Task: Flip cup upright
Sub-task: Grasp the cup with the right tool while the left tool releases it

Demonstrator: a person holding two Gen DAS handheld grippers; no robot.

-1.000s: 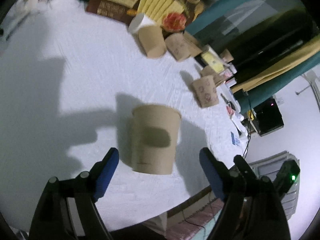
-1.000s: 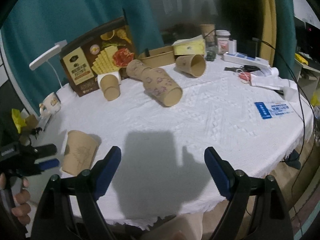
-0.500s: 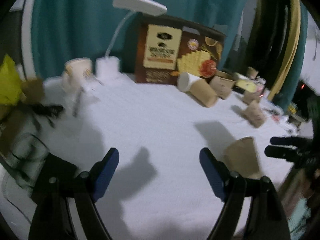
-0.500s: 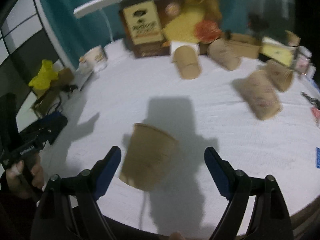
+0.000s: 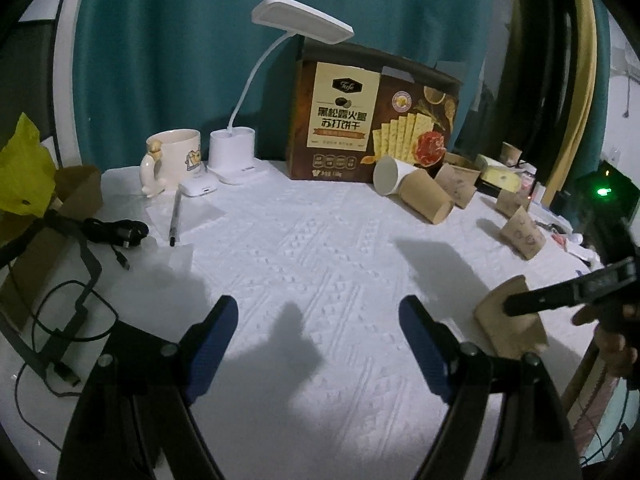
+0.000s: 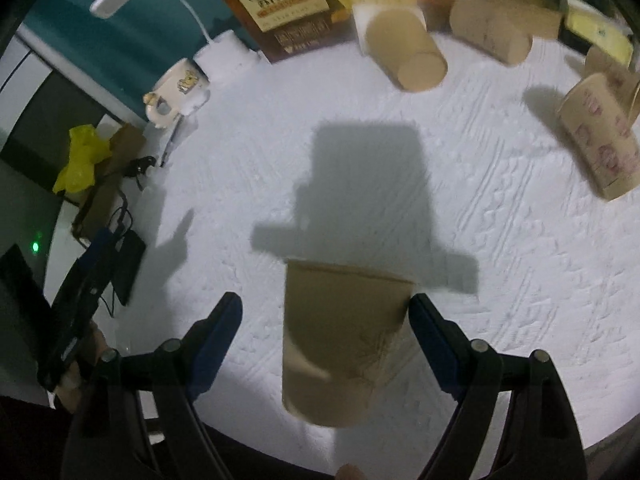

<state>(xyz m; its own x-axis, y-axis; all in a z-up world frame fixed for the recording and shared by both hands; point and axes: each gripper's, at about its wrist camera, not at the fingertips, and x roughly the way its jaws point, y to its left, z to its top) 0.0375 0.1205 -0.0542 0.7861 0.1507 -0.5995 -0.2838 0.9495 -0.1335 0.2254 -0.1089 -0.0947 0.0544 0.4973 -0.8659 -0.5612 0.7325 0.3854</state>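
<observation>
Plainly brown paper cup (image 6: 344, 344), faint leaf print

The cup (image 6: 344, 344) is plain brown paper with a faint leaf sketch on its side. Each gripper has black arms and blue pads, the left gripper (image 5: 318, 344) and the right gripper (image 6: 326, 342) alike. The tablecloth (image 5: 320, 240) is white with a raised woven pattern. The curtain (image 5: 180, 48) is teal. The cracker box (image 5: 372, 120) is dark brown with a cream label and pictured yellow crackers. The lamp (image 5: 300, 20) is white. The mug (image 5: 174, 156) is cream with a small yellow figure printed on it. A yellow bag (image 5: 22, 168) lies at the left. One lying cup (image 6: 600, 148) is brown with pinkish-red prints.
</observation>
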